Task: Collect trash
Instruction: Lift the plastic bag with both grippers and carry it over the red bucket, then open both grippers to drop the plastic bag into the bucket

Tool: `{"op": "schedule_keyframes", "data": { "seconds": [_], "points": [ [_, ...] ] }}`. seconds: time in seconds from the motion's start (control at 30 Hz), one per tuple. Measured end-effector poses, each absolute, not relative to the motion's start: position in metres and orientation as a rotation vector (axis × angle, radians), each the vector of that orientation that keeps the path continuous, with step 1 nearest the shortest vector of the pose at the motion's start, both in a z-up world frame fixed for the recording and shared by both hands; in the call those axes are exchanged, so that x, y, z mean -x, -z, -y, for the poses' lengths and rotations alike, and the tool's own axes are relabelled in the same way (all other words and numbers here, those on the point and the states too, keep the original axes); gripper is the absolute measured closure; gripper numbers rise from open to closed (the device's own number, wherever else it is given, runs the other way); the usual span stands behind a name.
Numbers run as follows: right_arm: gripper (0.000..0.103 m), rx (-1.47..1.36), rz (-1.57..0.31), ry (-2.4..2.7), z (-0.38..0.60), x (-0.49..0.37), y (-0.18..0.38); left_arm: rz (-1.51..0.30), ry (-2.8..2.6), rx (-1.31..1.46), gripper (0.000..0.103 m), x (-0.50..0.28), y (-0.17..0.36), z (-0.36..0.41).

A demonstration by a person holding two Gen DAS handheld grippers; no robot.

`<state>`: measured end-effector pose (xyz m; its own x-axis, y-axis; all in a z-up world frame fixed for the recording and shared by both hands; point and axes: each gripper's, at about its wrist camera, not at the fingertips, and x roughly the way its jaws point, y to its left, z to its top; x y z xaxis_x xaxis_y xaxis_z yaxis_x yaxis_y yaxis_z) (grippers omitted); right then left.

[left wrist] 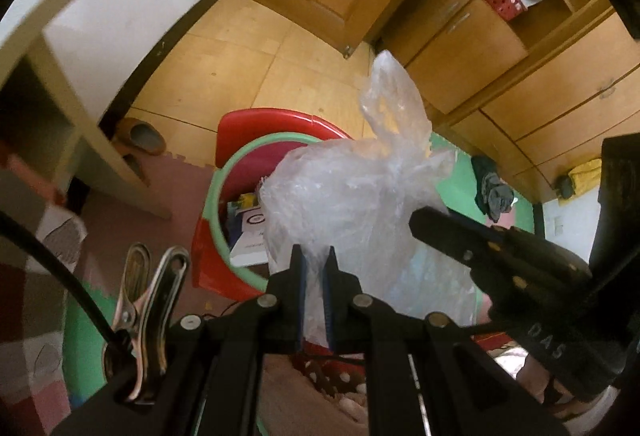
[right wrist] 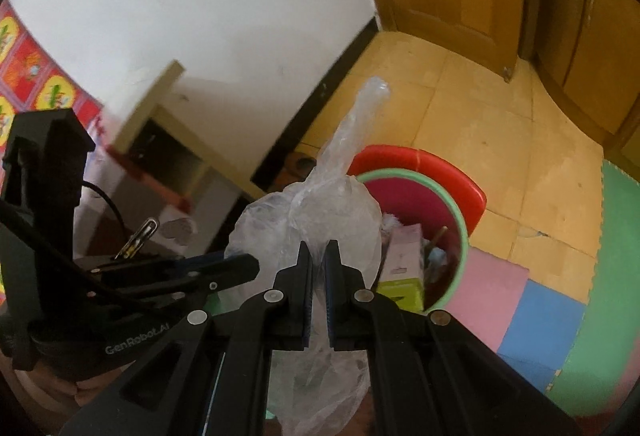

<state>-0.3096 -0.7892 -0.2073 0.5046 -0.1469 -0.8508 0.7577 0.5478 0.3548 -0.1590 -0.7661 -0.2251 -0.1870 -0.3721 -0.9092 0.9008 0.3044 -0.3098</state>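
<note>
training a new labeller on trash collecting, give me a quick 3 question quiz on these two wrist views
1. True or false: both the left claw and the right claw are shut on the clear plastic bag.
2. What colour is the rim of the bin behind the bag? A green, B yellow, C black.
3. Fill in: the bin already holds some ____ boxes.

Key: 1 true; 2 A; 3 cardboard
</note>
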Motion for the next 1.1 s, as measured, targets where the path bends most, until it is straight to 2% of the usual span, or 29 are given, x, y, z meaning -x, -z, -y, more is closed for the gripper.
{"op": "schedule_keyframes", "data": {
  "seconds": [0.4,0.5,0.57,0.63,0.9,1.1],
  "points": [
    [0.096,-0.836,-0.942,0.680,0.845,0.308,0.280,-1.295,1.198,-0.610,0.096,0.160,0.296,0.837],
    [0.096,-0.876,-0.958,0.674,0.854,0.310,0.296,-1.288,1.189,-0.632,0.094,0.163,0.305,0.845],
    [0.096,-0.880,-0.985,0.664,0.856,0.309,0.301,-1.279,1.174,-0.662,0.088,0.162,0.310,0.850],
    [0.093,-0.879,-0.983,0.665,0.857,0.310,0.301,-1.280,1.164,-0.681,0.084,0.162,0.312,0.853],
    [0.075,-0.861,-0.975,0.684,0.848,0.311,0.287,-1.285,1.171,-0.696,0.083,0.162,0.300,0.848],
    [0.071,-0.831,-0.971,0.709,0.828,0.313,0.261,-1.280,1.181,-0.688,0.079,0.165,0.282,0.837]
  ]
}}
